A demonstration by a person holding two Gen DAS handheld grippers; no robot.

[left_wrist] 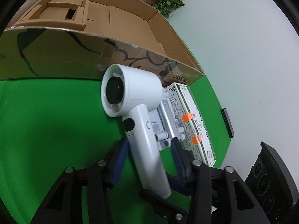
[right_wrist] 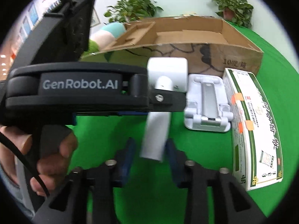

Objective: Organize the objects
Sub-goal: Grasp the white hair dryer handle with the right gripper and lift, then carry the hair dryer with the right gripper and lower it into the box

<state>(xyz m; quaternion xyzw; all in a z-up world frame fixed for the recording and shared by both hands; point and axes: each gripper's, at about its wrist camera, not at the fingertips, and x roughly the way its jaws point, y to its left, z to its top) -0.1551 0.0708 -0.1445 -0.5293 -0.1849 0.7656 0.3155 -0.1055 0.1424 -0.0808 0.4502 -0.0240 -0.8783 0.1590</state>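
A white handheld fan (left_wrist: 130,100) lies on the green table, its handle pointing toward me. My left gripper (left_wrist: 149,149) is open, with its blue fingers (left_wrist: 121,155) on either side of the handle, not touching it. In the right wrist view the same fan (right_wrist: 166,74) shows with the left gripper's black body (right_wrist: 78,91) across it. My right gripper (right_wrist: 149,149) is open, its fingers either side of the handle's end. A white folding stand (right_wrist: 207,104) and a green-and-white box (right_wrist: 252,127) lie to the right of the fan.
An open cardboard box (left_wrist: 112,29) with a cardboard insert stands behind the fan; it also shows in the right wrist view (right_wrist: 186,37). Potted plants (right_wrist: 231,5) stand at the back. A dark flat object (left_wrist: 227,123) lies at the table's edge, and a black device (left_wrist: 269,175) sits at right.
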